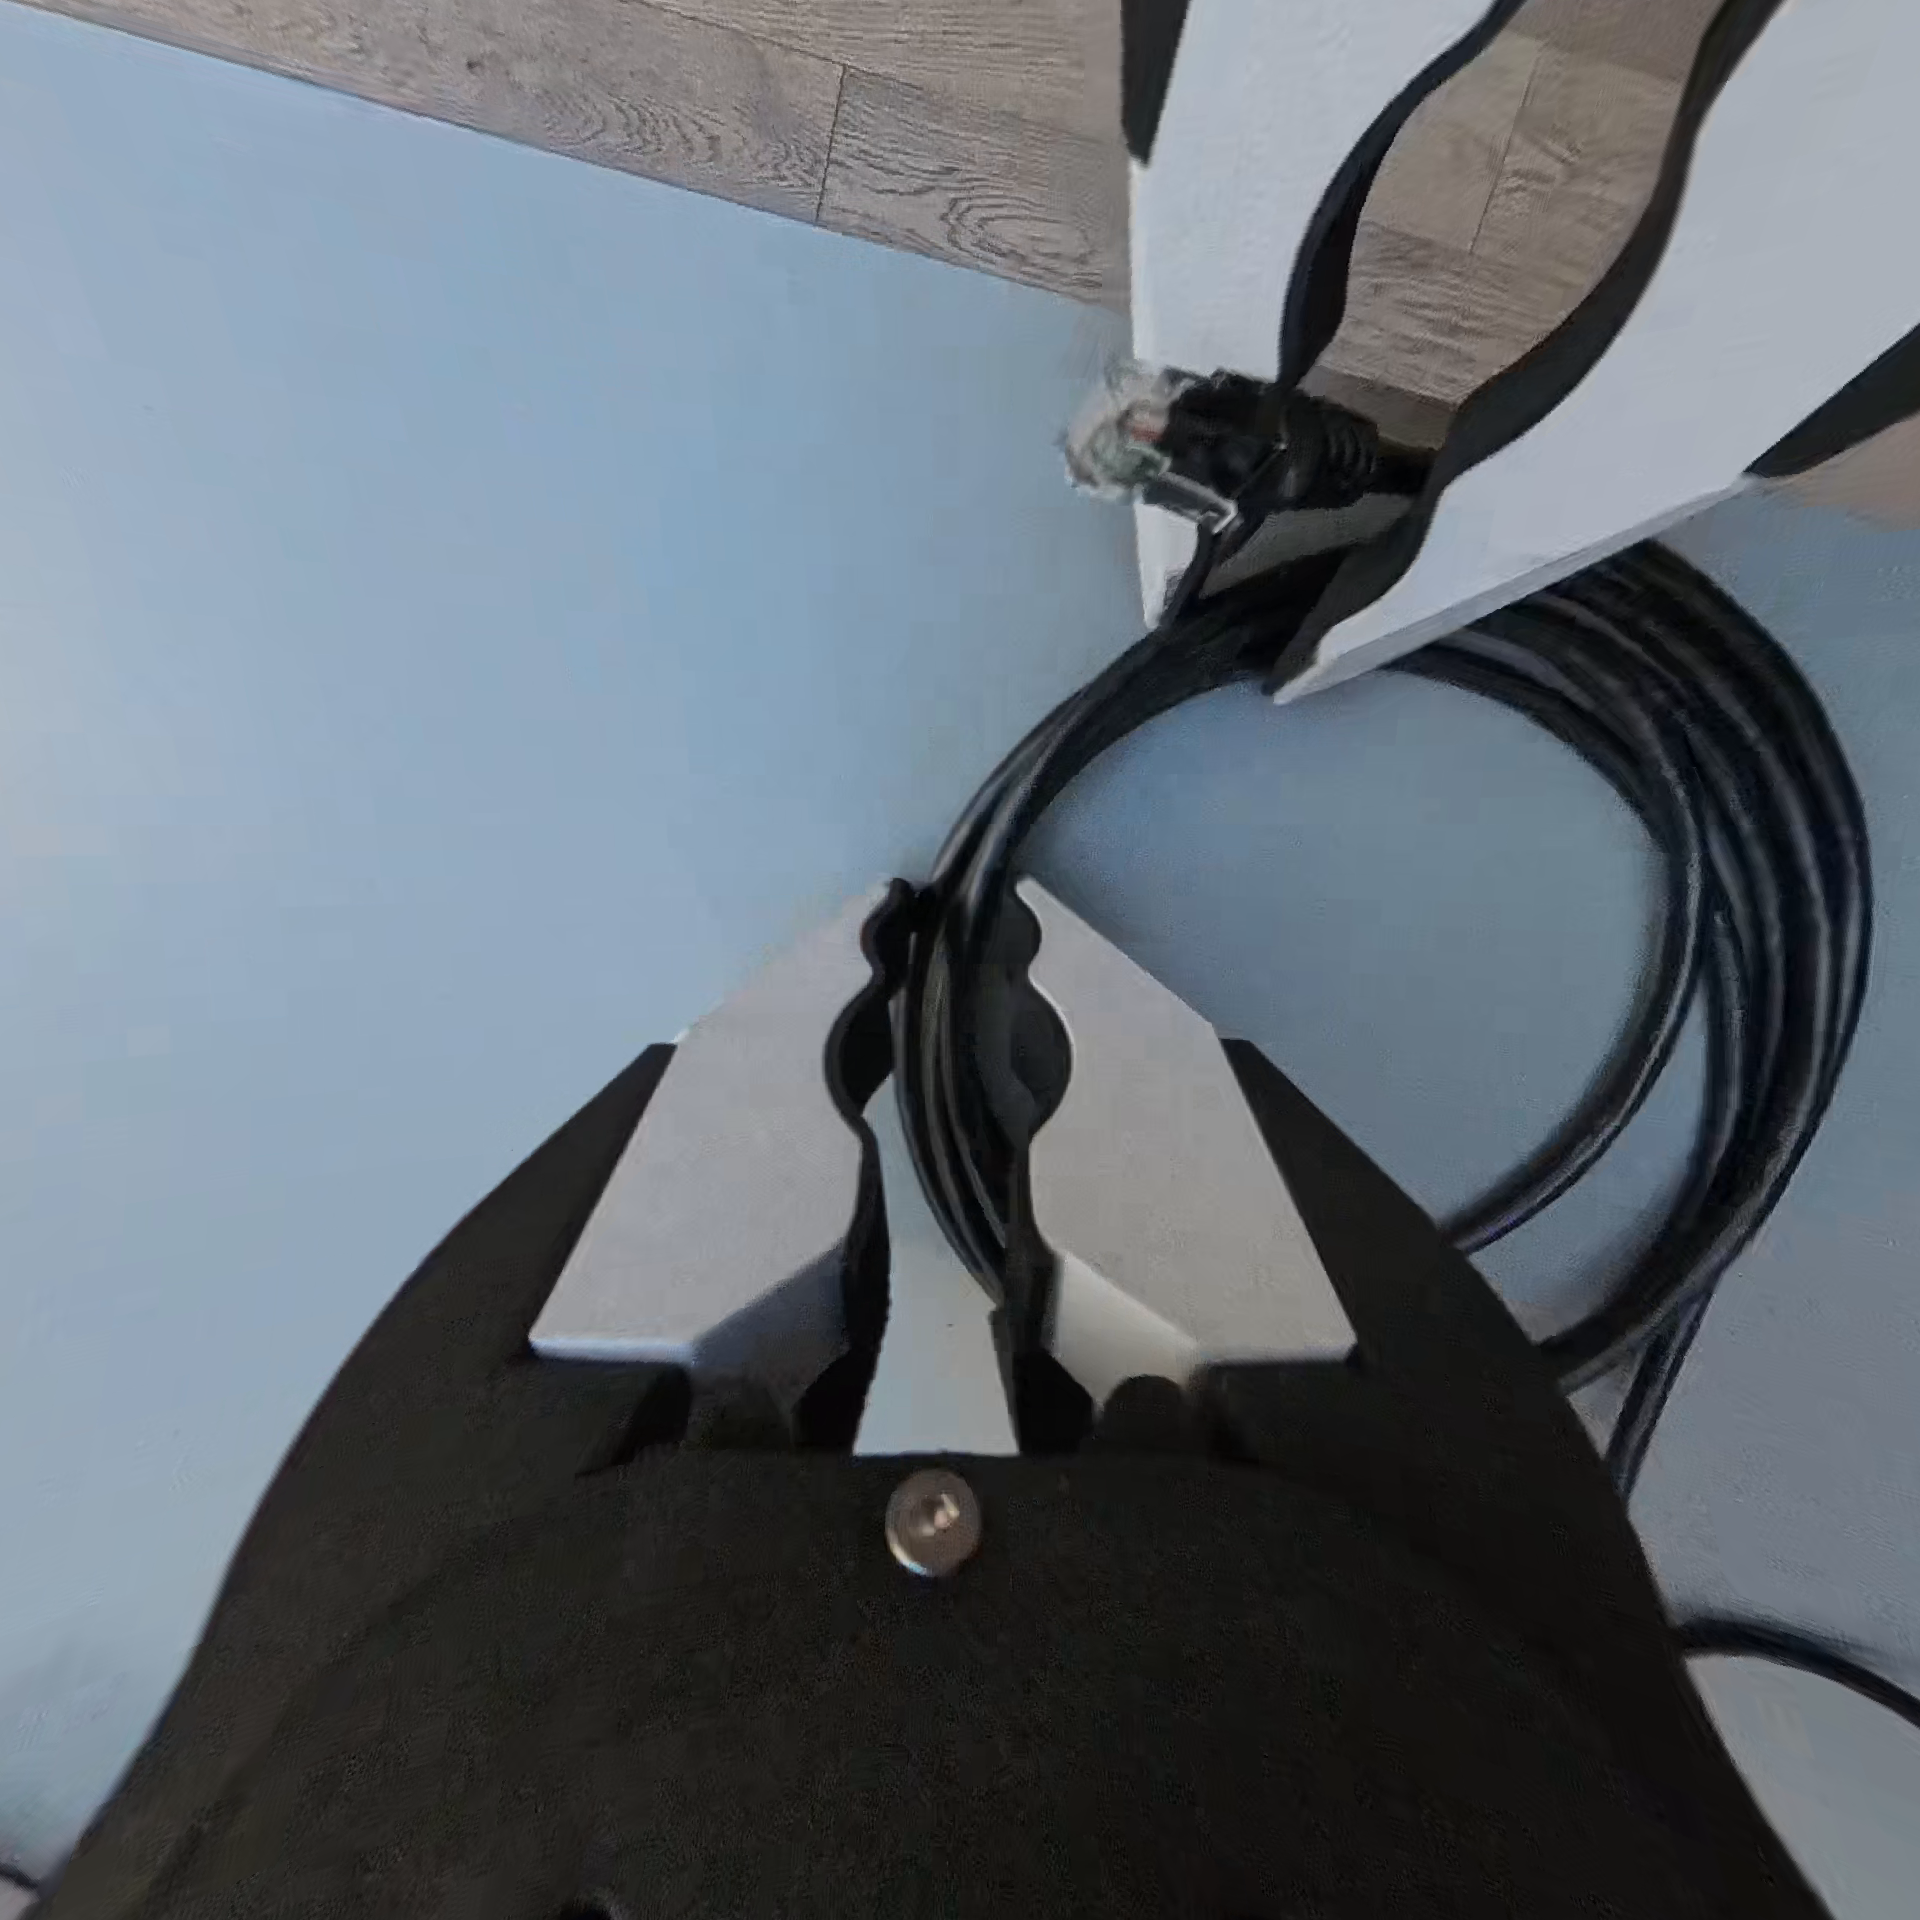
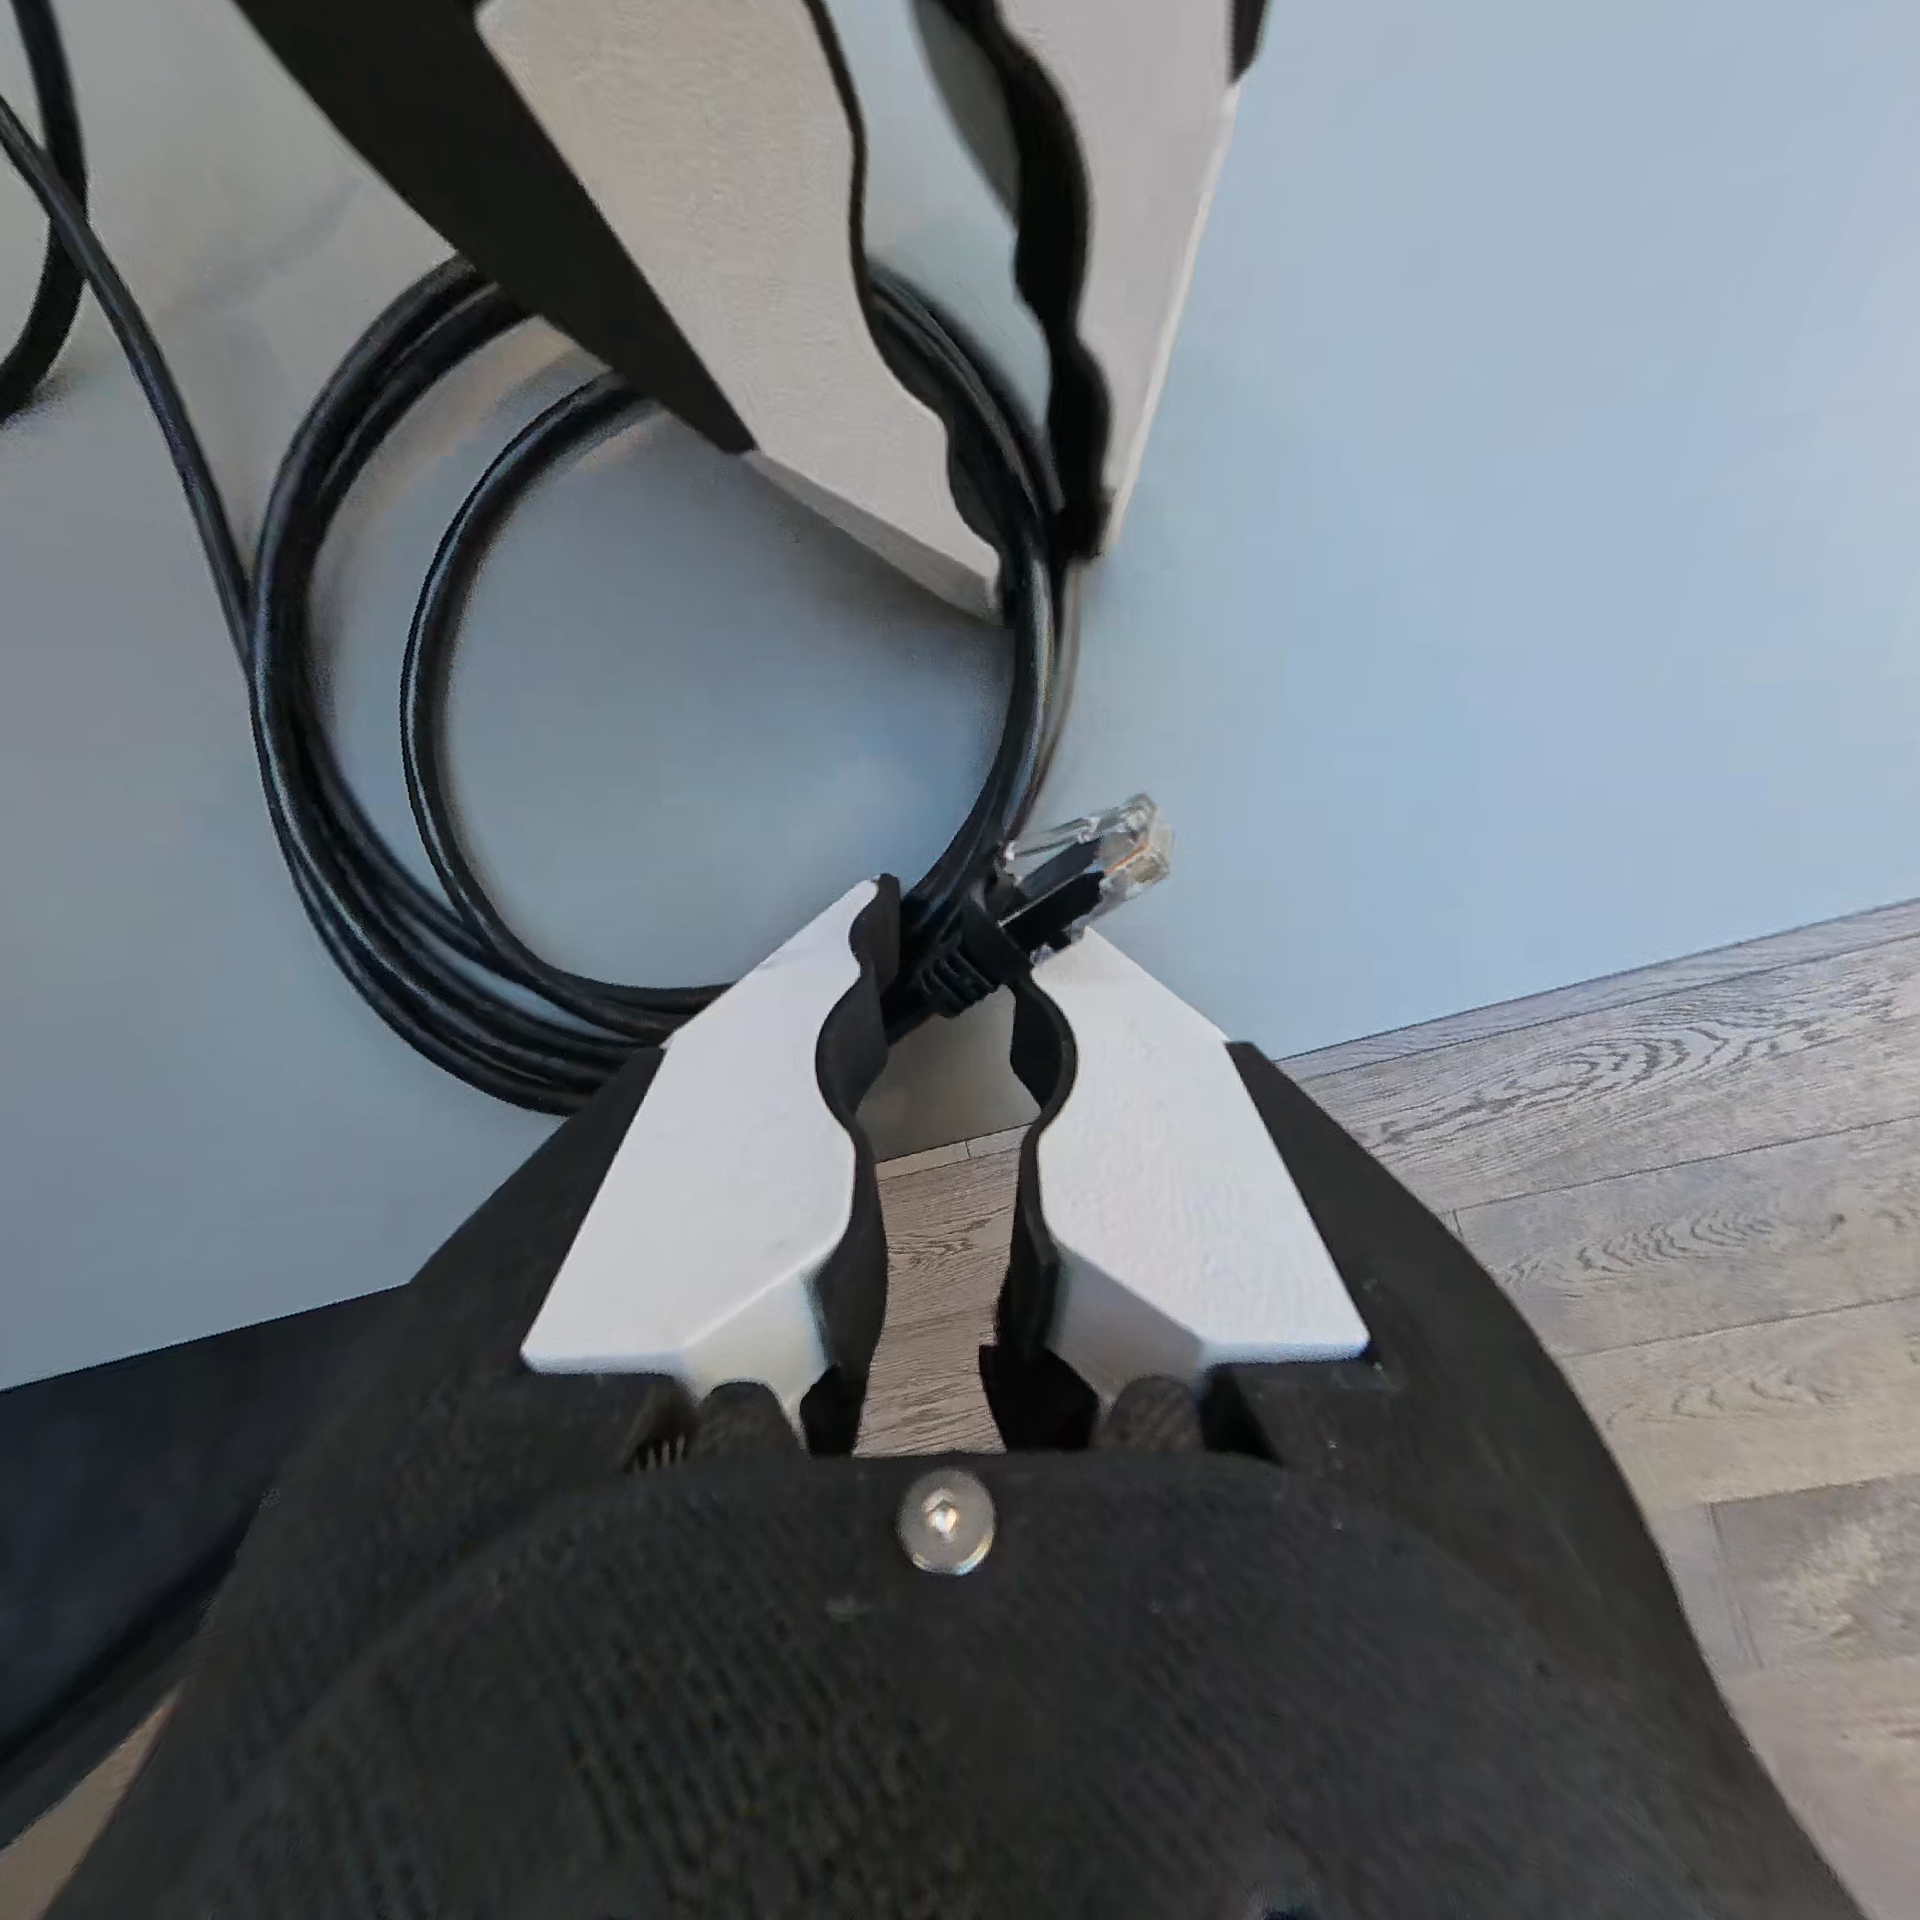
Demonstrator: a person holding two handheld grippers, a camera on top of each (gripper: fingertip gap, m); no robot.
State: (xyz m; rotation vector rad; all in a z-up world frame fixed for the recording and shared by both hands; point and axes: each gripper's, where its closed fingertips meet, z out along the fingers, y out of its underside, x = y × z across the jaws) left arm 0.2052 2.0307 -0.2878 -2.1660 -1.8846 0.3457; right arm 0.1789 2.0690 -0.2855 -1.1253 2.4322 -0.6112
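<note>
A black network cable [image 1: 1756, 831] is wound in a coil of several loops over a pale blue surface [image 1: 416, 727]. My left gripper [image 1: 961, 914] is shut on the bundled strands at one side of the coil. My right gripper [image 2: 961, 920] is shut on the cable's end just behind its clear plug [image 2: 1117, 847], which sticks out past the fingertips. In the left wrist view the right gripper [image 1: 1236, 623] comes in from the top right with the plug [image 1: 1127, 436] beside it. In the right wrist view the coil [image 2: 343, 790] hangs to the left and the left gripper [image 2: 1039, 551] clamps its far side.
The blue surface ends at an edge, beyond which grey wood-grain flooring [image 2: 1558, 1195] shows, also in the left wrist view [image 1: 727, 94]. A loose length of the cable [image 2: 125, 343] trails off to the upper left. The tips of one gripper are about 6 cm away from the tips of the other.
</note>
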